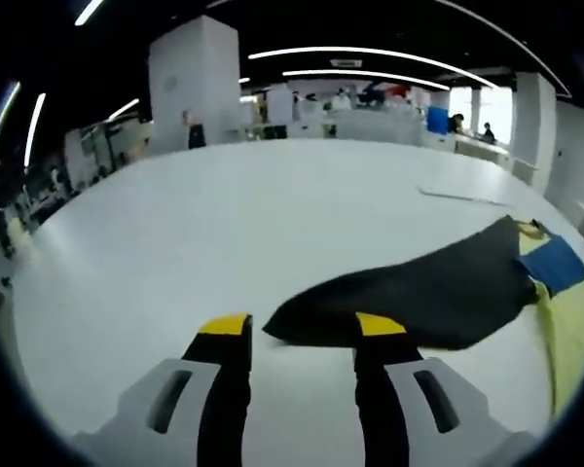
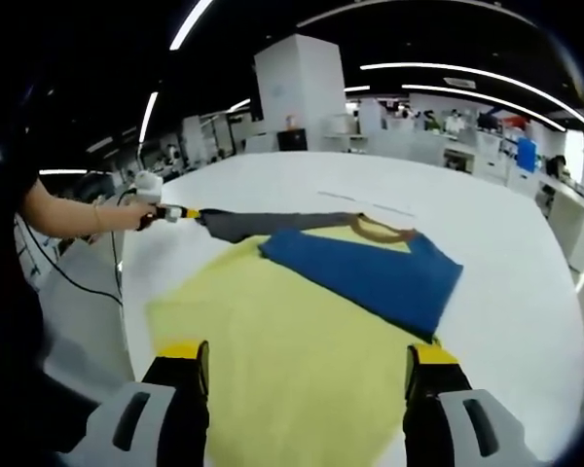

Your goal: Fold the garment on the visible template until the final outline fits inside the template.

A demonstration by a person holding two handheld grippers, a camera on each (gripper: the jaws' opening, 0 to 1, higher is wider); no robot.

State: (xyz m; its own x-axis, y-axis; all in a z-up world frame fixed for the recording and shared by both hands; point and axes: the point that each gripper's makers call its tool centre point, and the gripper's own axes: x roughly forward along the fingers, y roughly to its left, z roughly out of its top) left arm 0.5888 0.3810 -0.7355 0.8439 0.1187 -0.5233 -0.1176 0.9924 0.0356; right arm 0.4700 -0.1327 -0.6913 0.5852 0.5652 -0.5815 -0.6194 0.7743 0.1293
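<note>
Lying flat on the white table (image 2: 526, 263), the garment (image 2: 282, 350) is a yellow shirt with a blue sleeve (image 2: 370, 272) folded in across its chest and a dark grey sleeve (image 2: 263, 224) stretched out sideways away from the collar (image 2: 380, 230). That grey sleeve is what the next move seems to turn on — its long axis runs from the shirt's shoulder out to a narrow cuff end, and the left claw (image 2: 175, 213) is the nearer one by far. In the right gripper view the left claw sits right at the cuff end, held by the person's hand (image 2: 136, 216); whether it is pinching the cloth or merely touching it I cannot tell from there. In the left gripper view the left claw (image 1: 302, 326) has its yellow-tipped jaws spread, with the sleeve's pointed end (image 1: 409, 292) lying just past and between them, the cloth widening away toward the shirt body (image 1: 574, 331). The right claw (image 2: 307, 360) hangs over the shirt's lower yellow panel with its jaws spread wide and nothing between them — well apart from the grey sleeve. No template outline can be made out on the table. Judging from this, the grey sleeve would have to be carried inward along its own axis, across the shirt toward the blue sleeve.
</note>
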